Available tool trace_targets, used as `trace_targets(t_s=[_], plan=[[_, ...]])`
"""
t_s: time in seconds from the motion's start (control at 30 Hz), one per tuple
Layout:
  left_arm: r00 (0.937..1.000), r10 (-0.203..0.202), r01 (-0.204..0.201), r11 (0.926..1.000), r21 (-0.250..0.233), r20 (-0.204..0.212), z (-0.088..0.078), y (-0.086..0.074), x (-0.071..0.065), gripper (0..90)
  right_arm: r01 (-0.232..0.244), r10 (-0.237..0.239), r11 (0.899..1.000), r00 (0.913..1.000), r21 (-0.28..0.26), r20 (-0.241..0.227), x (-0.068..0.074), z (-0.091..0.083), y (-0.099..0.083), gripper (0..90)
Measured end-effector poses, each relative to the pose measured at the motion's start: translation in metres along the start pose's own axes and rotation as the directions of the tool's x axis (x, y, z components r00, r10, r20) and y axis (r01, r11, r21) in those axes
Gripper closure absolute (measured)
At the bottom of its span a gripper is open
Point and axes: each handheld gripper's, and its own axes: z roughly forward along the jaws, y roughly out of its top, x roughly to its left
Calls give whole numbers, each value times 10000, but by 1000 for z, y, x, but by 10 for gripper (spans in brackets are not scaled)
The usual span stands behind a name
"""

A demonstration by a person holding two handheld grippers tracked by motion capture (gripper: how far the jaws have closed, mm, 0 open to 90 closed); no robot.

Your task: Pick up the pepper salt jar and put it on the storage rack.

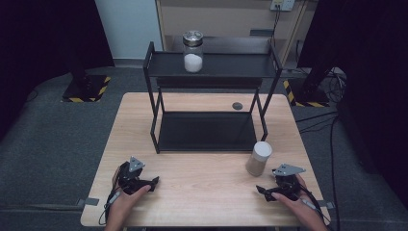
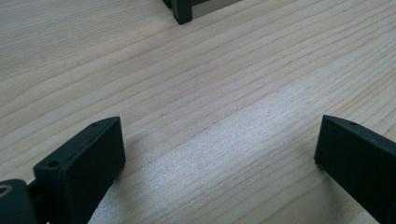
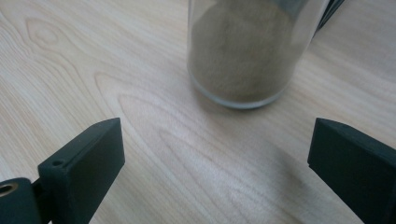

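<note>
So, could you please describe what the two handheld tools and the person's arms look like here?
Both the left tool and the right tool are black, each with two flat, blocky jaws bearing small screw holes and a grey three-cornered plate on top. A dark cable trails from each toward the person. The forearms are bare, with no sleeves in sight.

Wood table [image 1: 202, 192] on grey carpet floor [image 1: 48, 144]. Dark curtains [image 1: 43, 33] left & right. Pale wall [image 1: 127, 24] at back w/ cables [image 1: 332, 86] on floor.
</note>
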Motion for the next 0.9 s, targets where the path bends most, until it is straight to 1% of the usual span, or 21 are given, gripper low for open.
trace_targets(t_s=[0.13, 0.27, 0.57, 0.63, 0.7, 0.9], plan=[[10000, -1, 1, 10000, -2, 2, 0, 0, 0, 7, 121, -121, 9999, 9999, -79, 28, 0, -4, 6, 44], [10000, 0, 0, 10000, -1, 1, 0, 0, 0, 7, 145, -145, 9996, 9999, -231, 20, -1, -7, 10, 44], [10000, -7, 7, 10000, -6, -12, 0, 0, 0, 6, 236, -236, 9992, 9997, -326, 10, -2, -11, 19, 44], [10000, -8, 8, 10000, -6, -15, 0, 0, 0, 6, 327, -326, 9990, 9995, -320, 40, -2, -12, 21, 43], [10000, -10, 10, 10000, -5, -14, 0, 0, 0, 6, 238, -237, 9990, 9997, -365, 20, -3, -15, 22, 43], [10000, -9, 9, 10000, -6, -16, 0, 0, 0, 6, 201, -199, 9988, 9998, -457, 50, -6, -18, 24, 42]])
